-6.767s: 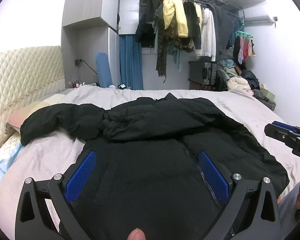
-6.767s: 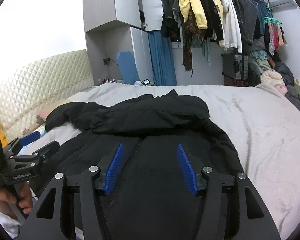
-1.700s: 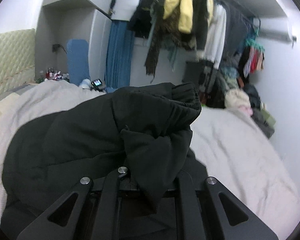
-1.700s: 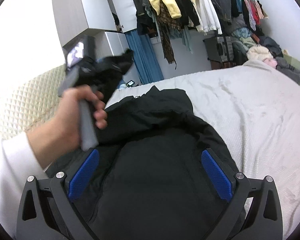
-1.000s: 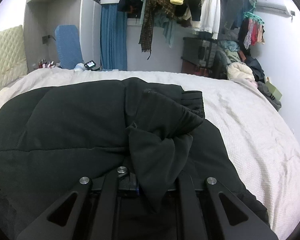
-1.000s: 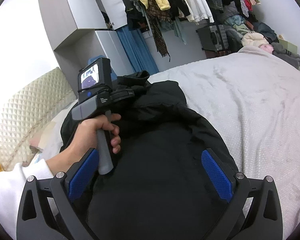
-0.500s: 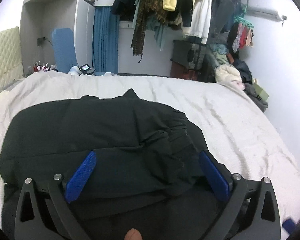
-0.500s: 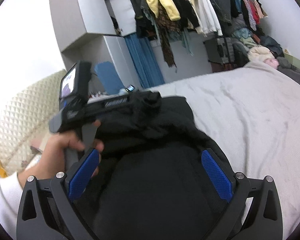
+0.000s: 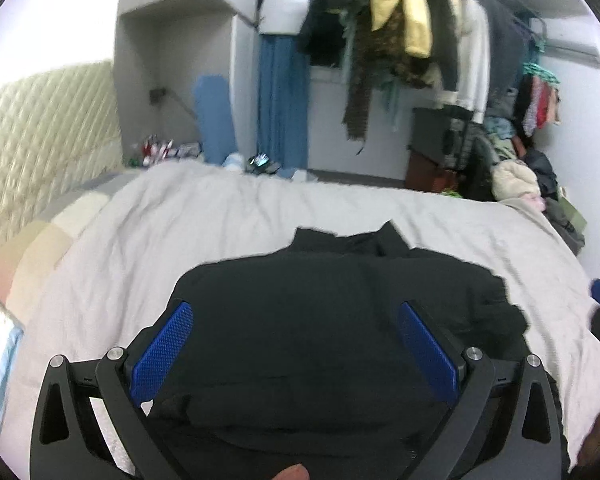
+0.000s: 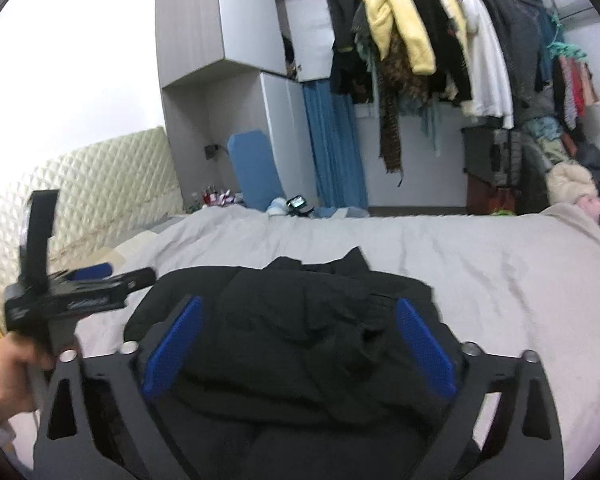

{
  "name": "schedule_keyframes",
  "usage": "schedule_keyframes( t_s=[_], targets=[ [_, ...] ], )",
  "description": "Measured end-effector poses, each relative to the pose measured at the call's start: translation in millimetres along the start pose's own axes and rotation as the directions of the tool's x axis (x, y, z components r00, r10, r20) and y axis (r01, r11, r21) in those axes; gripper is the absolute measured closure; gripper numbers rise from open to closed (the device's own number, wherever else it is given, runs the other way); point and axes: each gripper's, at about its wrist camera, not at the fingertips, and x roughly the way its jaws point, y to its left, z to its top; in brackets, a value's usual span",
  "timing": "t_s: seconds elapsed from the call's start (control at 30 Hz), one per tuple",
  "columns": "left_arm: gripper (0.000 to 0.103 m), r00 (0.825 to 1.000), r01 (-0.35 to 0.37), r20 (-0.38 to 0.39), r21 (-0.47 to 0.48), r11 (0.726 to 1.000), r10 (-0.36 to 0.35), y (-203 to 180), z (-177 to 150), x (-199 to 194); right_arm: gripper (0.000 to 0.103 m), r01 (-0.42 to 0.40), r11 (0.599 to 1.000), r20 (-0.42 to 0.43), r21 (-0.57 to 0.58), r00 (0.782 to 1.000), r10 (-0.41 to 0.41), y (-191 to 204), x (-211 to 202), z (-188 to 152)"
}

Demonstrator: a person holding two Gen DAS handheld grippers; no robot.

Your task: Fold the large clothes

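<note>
A black padded jacket (image 9: 320, 320) lies on the grey bed (image 9: 188, 216), both sleeves folded in across its chest; it also shows in the right wrist view (image 10: 300, 320). My left gripper (image 9: 296, 344) is open and empty, held above the jacket's lower body. My right gripper (image 10: 296, 340) is open and empty, also above the jacket. The left gripper shows at the left edge of the right wrist view (image 10: 80, 296), held by a hand. The jacket's hem is hidden under the gripper frames.
A quilted headboard (image 10: 92, 188) and pillows (image 9: 28, 248) are at the left. A rail of hanging clothes (image 10: 440, 48) and a pile of clothes (image 10: 572, 184) stand beyond the bed. A grey wardrobe (image 10: 220, 60) and a blue curtain (image 10: 332, 144) are behind.
The left gripper carried the left sleeve across the jacket, let it go and opened, then drew back. Both views have pulled back; the sleeve now lies folded on the chest.
</note>
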Motion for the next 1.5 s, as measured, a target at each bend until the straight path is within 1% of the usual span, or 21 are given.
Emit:
schedule_keyframes(
  t_s=[0.03,0.07,0.13,0.23,0.3,0.4,0.6,0.73,0.83,0.9,0.97,1.07,1.13,1.27,1.33,1.4,1.5],
  targets=[
    [0.0,1.0,-0.003,-0.018,-0.013,1.0,0.003,9.2,-2.6,9.8,0.019,-0.008,1.0,-0.018,0.001,1.0,0.008,0.8,18.8,-1.6],
    [0.001,0.999,-0.008,-0.033,-0.025,1.0,0.007,17.1,-6.0,19.4,0.021,-0.011,1.0,-0.032,0.003,0.999,0.011,1.5,30.2,-3.2],
    [0.001,0.998,-0.018,-0.062,-0.043,0.999,0.015,26.3,-13.5,41.6,0.028,-0.005,1.0,-0.07,-0.003,0.998,0.004,2.6,61.9,-10.6],
    [0.002,0.991,-0.055,-0.12,-0.02,0.998,0.052,35.5,-28.4,79.2,0.031,0.03,0.999,-0.132,-0.025,0.991,-0.033,0.9,107.4,-26.9],
    [0.0,0.989,-0.052,-0.136,-0.011,0.999,0.05,35.8,-36.0,98.3,0.031,0.044,0.999,-0.168,-0.031,0.985,-0.049,-2.1,128.6,-38.1],
    [0.0,0.992,-0.056,-0.117,-0.021,0.998,0.053,40.7,-42.9,116.0,0.031,0.047,0.998,-0.178,-0.032,0.983,-0.052,-6.9,143.5,-51.3],
    [0.0,0.992,-0.051,-0.117,-0.01,0.999,0.049,41.7,-51.4,142.0,0.03,0.062,0.996,-0.193,-0.057,0.979,-0.072,-9.9,160.2,-70.9],
    [0.0,0.991,-0.056,-0.122,-0.005,0.998,0.055,40.2,-55.9,156.5,0.03,0.073,0.995,-0.205,-0.062,0.975,-0.084,-12.2,175.1,-77.3],
    [0.0,0.988,-0.068,-0.138,0.0,0.998,0.068,38.3,-55.0,163.5,0.03,0.087,0.994,-0.237,-0.073,0.966,-0.102,-12.3,187.2,-79.2],
    [0.0,0.986,-0.069,-0.15,-0.006,0.998,0.068,37.7,-53.4,160.3,0.03,0.089,0.993,-0.254,-0.072,0.961,-0.104,-12.6,187.2,-78.5],
    [0.0,0.986,-0.062,-0.157,-0.014,0.998,0.059,39.4,-50.1,152.1,0.03,0.072,0.995,-0.266,-0.067,0.96,-0.088,-12.5,181.5,-77.1],
    [0.0,0.985,-0.056,-0.167,-0.029,0.998,0.051,43.6,-50.1,130.1,0.031,0.019,1.0,-0.259,-0.005,0.966,-0.02,-18.2,156.4,-69.8],
    [0.0,0.986,-0.05,-0.162,-0.038,0.998,0.044,44.9,-52.3,109.9,0.031,0.01,1.0,-0.246,-0.004,0.969,-0.01,-18.8,139.3,-66.5],
    [0.0,0.99,-0.047,-0.136,-0.044,0.998,0.04,45.0,-56.4,56.8,0.031,0.014,0.999,-0.224,-0.043,0.974,-0.023,-21.2,97.2,-59.6],
    [0.0,0.991,-0.054,-0.122,-0.029,0.998,0.05,44.5,-61.5,27.7,0.031,0.042,0.997,-0.22,-0.059,0.974,-0.054,-28.9,74.9,-59.5],
    [0.0,0.993,-0.054,-0.106,-0.03,0.998,0.05,44.5,-69.3,-1.6,0.031,0.069,0.995,-0.219,-0.074,0.972,-0.084,-36.6,61.4,-60.9],
    [0.0,0.995,-0.044,-0.089,-0.045,0.998,0.04,45.3,-85.4,-41.9,0.031,0.091,0.995,-0.229,-0.038,0.969,-0.098,-55.1,42.3,-69.9]
  ],
)
